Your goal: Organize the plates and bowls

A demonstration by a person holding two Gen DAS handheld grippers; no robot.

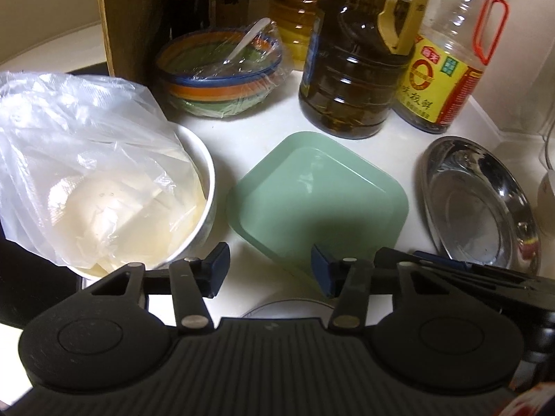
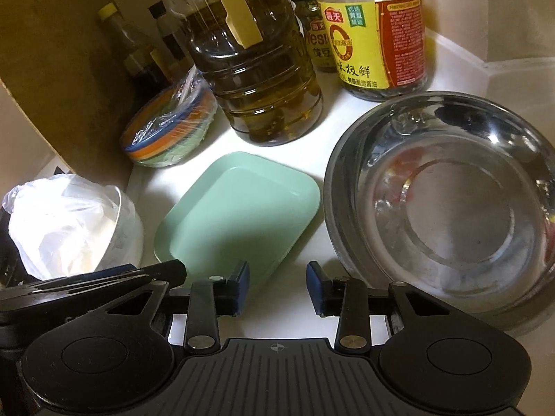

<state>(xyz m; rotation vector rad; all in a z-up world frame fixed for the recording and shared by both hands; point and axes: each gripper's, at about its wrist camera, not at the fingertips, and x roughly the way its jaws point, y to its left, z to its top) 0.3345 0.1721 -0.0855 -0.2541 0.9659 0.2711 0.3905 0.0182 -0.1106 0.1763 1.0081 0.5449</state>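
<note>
A pale green square plate [image 1: 317, 197] lies on the white counter; it also shows in the right wrist view [image 2: 239, 215]. A steel bowl [image 1: 480, 204] sits to its right and fills the right wrist view's right side [image 2: 447, 208]. A white bowl [image 1: 197, 187] with a plastic bag of food sits to its left, also in the right wrist view [image 2: 125, 228]. A striped bowl under cling film [image 1: 222, 69] stands behind. My left gripper [image 1: 269, 270] is open and empty at the green plate's near edge. My right gripper [image 2: 277, 287] is open and empty between the green plate and the steel bowl.
A large oil bottle [image 1: 353, 69] and a soy sauce bottle [image 1: 447, 62] stand behind the plates, with more bottles [image 2: 138, 48] further back. A cardboard wall [image 1: 125, 17] rises at the left. The counter's back rim [image 2: 485, 66] runs at the right.
</note>
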